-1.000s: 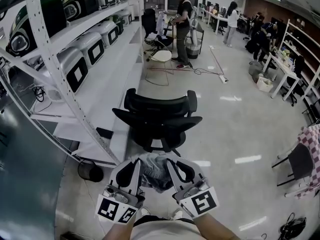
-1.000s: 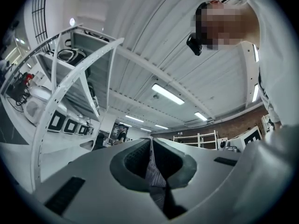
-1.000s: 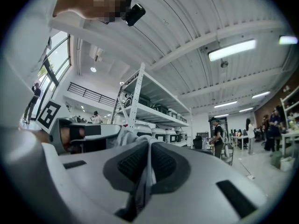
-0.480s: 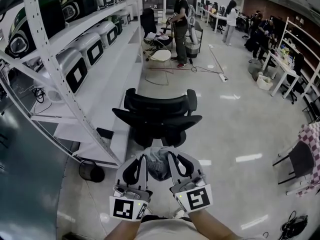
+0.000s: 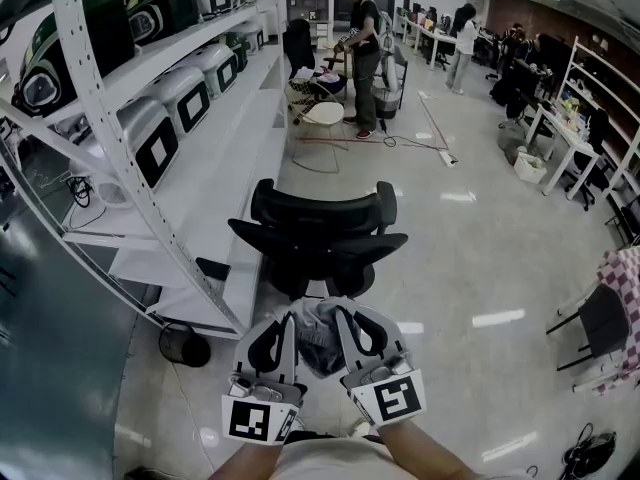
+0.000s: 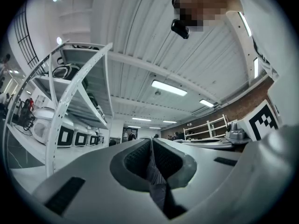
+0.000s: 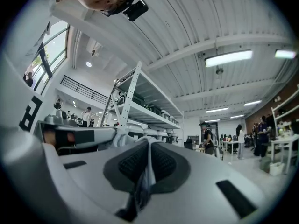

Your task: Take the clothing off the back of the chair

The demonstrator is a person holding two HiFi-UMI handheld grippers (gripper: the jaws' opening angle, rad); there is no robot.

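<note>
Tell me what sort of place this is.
Probably an open-plan lab or workshop office: tall white metal shelving loaded with boxy machines, desks with people along the far side, and a black office chair on a polished floor.

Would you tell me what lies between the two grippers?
The clothing, bunched, in the head view; the left gripper and right gripper are each shut on its fabric.
</note>
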